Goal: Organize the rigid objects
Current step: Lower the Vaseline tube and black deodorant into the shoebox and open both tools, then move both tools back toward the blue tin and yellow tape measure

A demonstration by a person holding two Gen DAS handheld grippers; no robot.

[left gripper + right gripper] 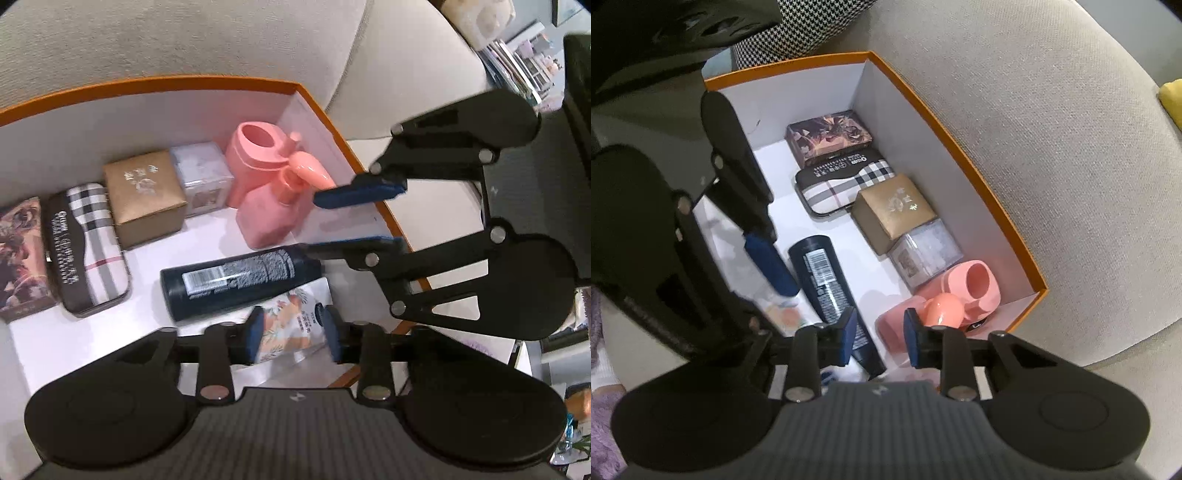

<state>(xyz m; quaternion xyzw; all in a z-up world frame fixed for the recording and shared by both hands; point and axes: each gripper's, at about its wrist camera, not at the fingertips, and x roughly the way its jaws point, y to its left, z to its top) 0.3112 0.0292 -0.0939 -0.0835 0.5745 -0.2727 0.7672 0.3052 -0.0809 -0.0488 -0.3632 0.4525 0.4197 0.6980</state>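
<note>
Box [975, 155]: orange-rimmed, on a sofa; small items lined along its far wall, neatly packed.
Bottle [236, 280]: dark, lying mid-box.
Left gripper [291, 334]: apart, straddling floral packet [291, 325], not pressing.
Right gripper [879, 334]: apart, empty, above the bottle.

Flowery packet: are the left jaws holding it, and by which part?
The flowery packet lies between the left gripper's jaws, one at each side edge, but whether they squeeze it cannot be told.

left gripper [291, 334]: lower centre of its own view, tilted steeply down, jaws parted.
right gripper [880, 339]: lower centre, tilted down, jaws parted.
</note>
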